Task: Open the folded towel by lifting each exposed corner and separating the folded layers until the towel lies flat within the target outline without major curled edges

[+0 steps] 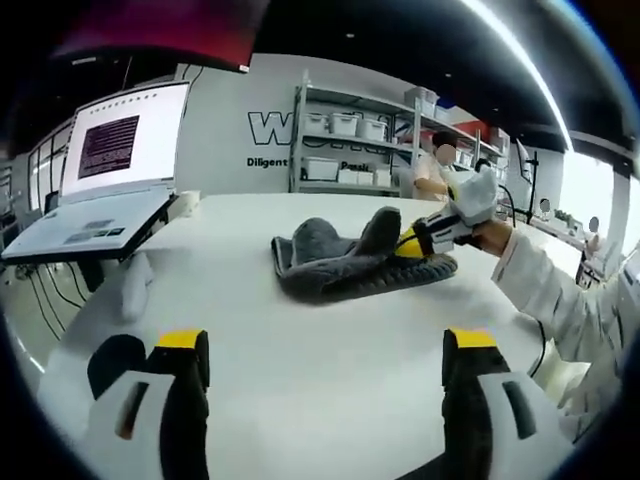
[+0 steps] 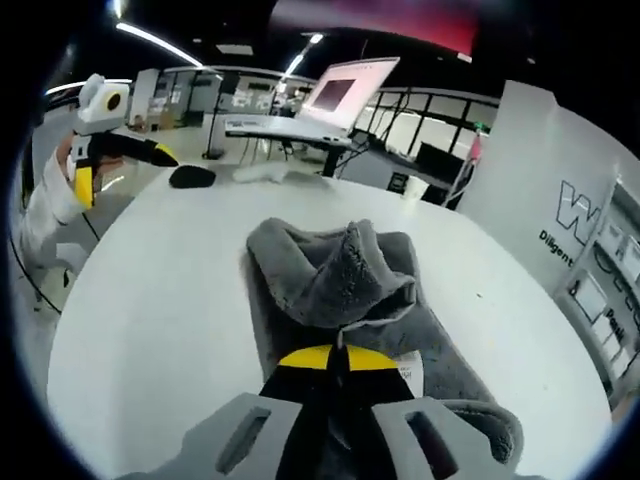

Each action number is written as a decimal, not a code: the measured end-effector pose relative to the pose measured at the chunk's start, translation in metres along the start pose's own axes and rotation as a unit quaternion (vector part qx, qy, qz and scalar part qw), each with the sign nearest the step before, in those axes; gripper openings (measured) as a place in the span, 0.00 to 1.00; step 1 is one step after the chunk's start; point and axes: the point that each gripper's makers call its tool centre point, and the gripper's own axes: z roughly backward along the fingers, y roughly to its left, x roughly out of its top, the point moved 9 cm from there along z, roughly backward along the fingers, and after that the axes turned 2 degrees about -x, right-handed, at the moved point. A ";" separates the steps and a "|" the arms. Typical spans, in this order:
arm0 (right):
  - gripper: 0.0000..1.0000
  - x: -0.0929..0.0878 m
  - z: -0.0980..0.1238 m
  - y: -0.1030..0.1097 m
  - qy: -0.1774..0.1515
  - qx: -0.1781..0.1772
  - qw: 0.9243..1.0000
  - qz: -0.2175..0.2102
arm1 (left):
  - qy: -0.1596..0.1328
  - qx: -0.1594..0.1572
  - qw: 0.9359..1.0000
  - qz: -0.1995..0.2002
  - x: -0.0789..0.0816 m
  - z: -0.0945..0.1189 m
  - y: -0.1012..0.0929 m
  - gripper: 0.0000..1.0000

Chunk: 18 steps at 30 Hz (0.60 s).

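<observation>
white round table (image 1: pixel 300 340) takes up most of both views, bare white top, everything else placed off it. on the table's far side in the left gripper view, past its edge, a wall with dark lettering and a metal shelf rack (image 1: pixel 350 140) holding white bins. at the table's left edge in that view, an open laptop (image 1: pixel 105 180) on a stand, screen lit with a dark text block; the laptop (image 2: pixel 345 90) sits beyond the table's far edge in the right gripper view.

grey towel (image 1: pixel 350 260) lies near the middle of the table, a bit toward the far side in the left gripper view, bunched, one fold pulled up into a peak, rest flat on the top. in the right gripper view the towel (image 2: pixel 340 290) runs from table centre toward the camera, raised ridge in the middle, small white label near the jaws. no outline readable on the table.

right gripper (image 2: pixel 335 362), yellow tipped jaws pinched together on a fold of the towel at its near end, cloth rising from the pinch. same right gripper (image 1: pixel 412 243) seen from the left gripper view at the towel's right end, held by a hand with a white sleeve (image 1: pixel 550 300).

left gripper (image 1: pixel 325 345) over the table's near edge, well apart from the towel, jaws spread wide, nothing between them. in the right gripper view the left gripper (image 2: pixel 150 153) is above the table's far left edge, jaw gap not clear there.

small dark object (image 2: pixel 192 177) on the table near that far left edge, can't tell what.
</observation>
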 end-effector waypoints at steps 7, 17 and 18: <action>0.00 0.010 0.000 0.008 -0.024 0.003 0.999 0.043 | -0.009 0.004 1.000 0.016 -0.006 0.011 0.008 0.96; 0.00 0.033 -0.002 0.020 -0.030 0.006 0.996 0.084 | -0.025 0.008 0.999 0.025 -0.003 0.021 0.014 0.96; 0.00 0.034 -0.002 0.021 -0.030 0.007 0.996 0.087 | -0.026 0.009 0.999 0.025 -0.003 0.021 0.015 0.96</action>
